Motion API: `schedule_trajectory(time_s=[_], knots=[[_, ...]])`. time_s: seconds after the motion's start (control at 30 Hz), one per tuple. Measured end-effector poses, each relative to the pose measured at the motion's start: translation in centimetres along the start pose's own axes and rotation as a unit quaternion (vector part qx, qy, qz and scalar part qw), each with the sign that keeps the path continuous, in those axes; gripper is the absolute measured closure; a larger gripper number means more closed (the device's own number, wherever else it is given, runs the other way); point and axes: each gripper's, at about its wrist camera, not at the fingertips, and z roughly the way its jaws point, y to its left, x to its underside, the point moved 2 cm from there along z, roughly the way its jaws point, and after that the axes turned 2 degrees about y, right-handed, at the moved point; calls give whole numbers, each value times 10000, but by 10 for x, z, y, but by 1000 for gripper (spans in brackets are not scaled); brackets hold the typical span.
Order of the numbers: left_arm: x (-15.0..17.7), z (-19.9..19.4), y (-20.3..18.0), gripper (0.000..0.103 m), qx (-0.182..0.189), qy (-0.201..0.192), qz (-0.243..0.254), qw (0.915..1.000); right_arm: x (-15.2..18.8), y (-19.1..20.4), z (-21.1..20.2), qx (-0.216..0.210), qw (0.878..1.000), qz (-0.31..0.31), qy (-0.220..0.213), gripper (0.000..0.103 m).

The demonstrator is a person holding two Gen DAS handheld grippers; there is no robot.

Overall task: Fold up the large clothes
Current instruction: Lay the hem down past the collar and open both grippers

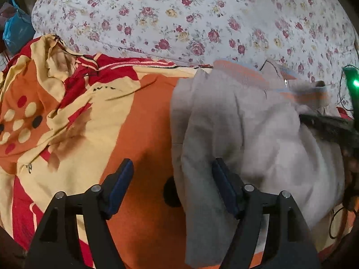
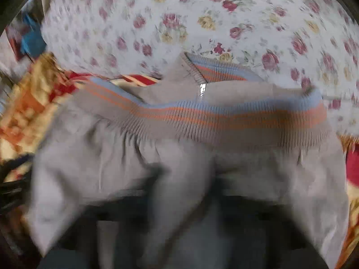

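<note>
One grey jacket (image 1: 246,134) lies bunched on the bed, on top of the orange, red and cream patterned blanket (image 1: 139,121) that serves here as landmark; it covers that blanket's right part as the left wrist view has it, with its ribbed hem (image 2: 224,116), striped in blue and orange, turned toward the far side where the white flowered sheet (image 1: 202,18) begins; a single shiny zip pull (image 2: 202,89) shows just above that hem, so the garment seems to be lying front up and only partly folded.

The right hand-held gripper (image 2: 186,201) is buried under a pinched ridge of the grey cloth near the jacket's near edge; the view is smeared, yet the fabric gathers to a peak just where its fingers meet, and I judge it clenched on the jacket, probably to drag or lift a layer over for a fold.

The left hand-held gripper (image 1: 172,186) stands released, jaws wide, nothing pressed between them; one blue pad (image 1: 121,186) hovers above bare orange blanket and the other (image 1: 224,188) above the jacket's left edge, so it straddles that edge, likely placed to take hold next or to steady the cloth.

Counted: one jacket; one blanket; one flowered sheet; two grippers; one blue bag (image 1: 15,31) beyond the blanket's far left corner.
</note>
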Motion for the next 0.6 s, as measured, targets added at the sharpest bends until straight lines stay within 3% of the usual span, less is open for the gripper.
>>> schedule_trajectory(time_s=[0.1, 0.23, 0.33, 0.47, 0.6], knots=[[-5, 0, 5, 31, 38, -54, -180, 9998, -21, -13, 7, 210, 9977, 428, -482, 100], [-6, 0, 12, 31, 291, 50, -332, 9990, -19, -24, 9, -335, 9940, 1005, -283, 88], [-3, -13, 18, 30, 673, -5, -484, 9966, 3, -34, -35, -686, 9921, 994, -328, 47], [5, -22, 22, 20, 1250, 135, -840, 9885, 61, -80, -111, -236, 9909, 1063, -791, 24], [24, -23, 16, 20, 1524, 425, -770, 9844, 105, -129, -132, 318, 9879, 1309, -769, 21]])
